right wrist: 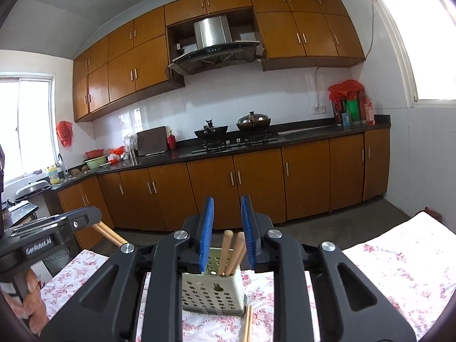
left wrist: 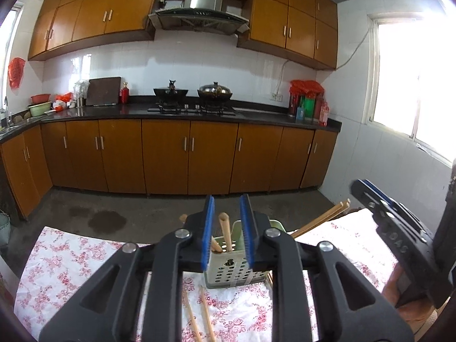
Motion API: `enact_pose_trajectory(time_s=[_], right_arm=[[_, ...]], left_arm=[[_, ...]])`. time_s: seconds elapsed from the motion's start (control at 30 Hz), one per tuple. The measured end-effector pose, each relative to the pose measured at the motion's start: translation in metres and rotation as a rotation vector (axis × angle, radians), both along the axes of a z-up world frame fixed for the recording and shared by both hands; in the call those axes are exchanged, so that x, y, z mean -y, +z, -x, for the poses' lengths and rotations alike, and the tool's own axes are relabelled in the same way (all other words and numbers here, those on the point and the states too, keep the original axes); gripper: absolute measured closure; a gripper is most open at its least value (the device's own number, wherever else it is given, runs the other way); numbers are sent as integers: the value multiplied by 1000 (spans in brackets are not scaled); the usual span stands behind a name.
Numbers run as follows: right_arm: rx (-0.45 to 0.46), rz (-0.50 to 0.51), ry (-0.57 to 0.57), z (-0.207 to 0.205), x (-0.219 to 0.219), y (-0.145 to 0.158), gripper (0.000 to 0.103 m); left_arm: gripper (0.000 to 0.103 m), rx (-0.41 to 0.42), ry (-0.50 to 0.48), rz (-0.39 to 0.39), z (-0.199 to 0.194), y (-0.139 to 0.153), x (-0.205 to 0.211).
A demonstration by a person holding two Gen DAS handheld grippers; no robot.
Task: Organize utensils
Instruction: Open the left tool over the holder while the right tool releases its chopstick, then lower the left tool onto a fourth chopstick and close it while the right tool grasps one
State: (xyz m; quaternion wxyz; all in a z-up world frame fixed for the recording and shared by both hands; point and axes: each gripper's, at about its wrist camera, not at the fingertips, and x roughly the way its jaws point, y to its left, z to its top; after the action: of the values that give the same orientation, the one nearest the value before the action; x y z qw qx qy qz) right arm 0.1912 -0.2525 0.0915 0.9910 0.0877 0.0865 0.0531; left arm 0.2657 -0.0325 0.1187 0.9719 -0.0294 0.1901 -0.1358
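Observation:
A pale green perforated utensil holder stands on a table with a floral cloth. My left gripper is just above it. One upright wooden chopstick stands in the holder between the blue pads, with a gap on each side. My right gripper is over the same holder, and two chopsticks lean between its pads without being pinched. More chopsticks slant out towards the right gripper. Loose chopsticks lie on the cloth beside the holder. The left gripper shows at the left of the right wrist view.
A person's hand holds each gripper's handle. Beyond the table's far edge is grey floor with dark stains. Behind that stand brown cabinets and a dark counter with a stove and pots. Bright windows are on the side walls.

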Motion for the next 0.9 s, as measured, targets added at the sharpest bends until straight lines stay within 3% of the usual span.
enact_pose_trajectory(time_s=[0.17, 0.3, 0.37, 0.47, 0.63, 0.77, 0.83, 0.9], right_arm=[[-63, 27, -7, 32, 12, -16, 81], [-343, 56, 42, 28, 15, -82, 82], [-519, 44, 86, 21, 12, -127, 86], [-667, 18, 145, 19, 3, -171, 88], [-733, 44, 145, 18, -9, -198, 89], [-732, 75, 134, 16, -10, -199, 95], [-723, 102, 69, 16, -2, -201, 95], [-727, 62, 33, 13, 7, -201, 95]], left_arm=[[77, 21, 33, -3, 43, -6, -24], [75, -77, 81, -45, 65, -51, -41], [75, -174, 96, -49, 64, -86, -50], [77, -331, 109, -34, 60, -135, -58], [77, -457, 110, -36, 67, -186, -60], [78, -506, 85, -21, 70, -202, -51], [82, -521, 60, -10, 70, -206, -47], [84, -528, 43, -18, 69, -209, -40]])
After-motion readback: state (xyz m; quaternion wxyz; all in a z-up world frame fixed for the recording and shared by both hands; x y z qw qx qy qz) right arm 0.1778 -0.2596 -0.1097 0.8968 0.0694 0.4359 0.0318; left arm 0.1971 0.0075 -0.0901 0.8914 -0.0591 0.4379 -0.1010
